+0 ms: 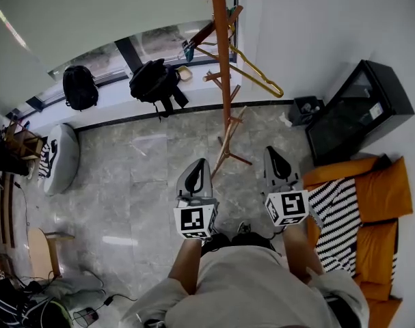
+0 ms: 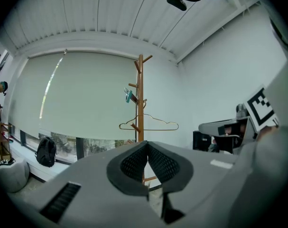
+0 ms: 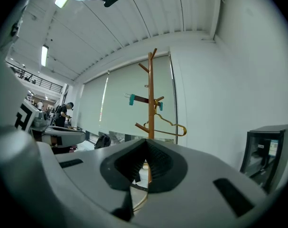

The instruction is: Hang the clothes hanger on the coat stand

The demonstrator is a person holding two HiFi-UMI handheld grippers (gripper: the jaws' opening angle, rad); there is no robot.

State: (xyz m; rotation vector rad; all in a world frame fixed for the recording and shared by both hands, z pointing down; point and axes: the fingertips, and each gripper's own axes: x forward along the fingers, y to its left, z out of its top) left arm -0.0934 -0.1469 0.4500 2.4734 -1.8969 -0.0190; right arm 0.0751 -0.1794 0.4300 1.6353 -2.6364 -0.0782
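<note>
Both grippers held low in the frame, pointing at the coat stand, neither on anything. Left gripper (image 1: 202, 164) lower centre of the head view: jaws together, nothing between them. Right gripper (image 1: 273, 152) just to its right: jaws also closed, empty.

Wooden coat stand (image 1: 223, 60) upper centre of the head view, upright on the grey tiled floor (image 1: 139, 176), near the window wall. Gold wire hanger (image 1: 258, 74) already hangs on a peg of the stand, sticking out to the right side of the pole, well apart from both grippers. A teal clip (image 1: 187, 48) sits on another peg left of the pole.

Left gripper view: stand (image 2: 140, 99) centre frame above the closed jaws, hanger (image 2: 153, 128) across the pole at mid height. Right gripper view: stand (image 3: 151, 99) centre, hanger (image 3: 174, 127) to the right of the pole.

Two black backpacks (image 1: 80, 87) (image 1: 154, 80) on the window ledge, upper left. Black cabinet (image 1: 357, 111) at right, orange cushions (image 1: 378, 197) and a striped cloth (image 1: 337, 217) lower right.
</note>
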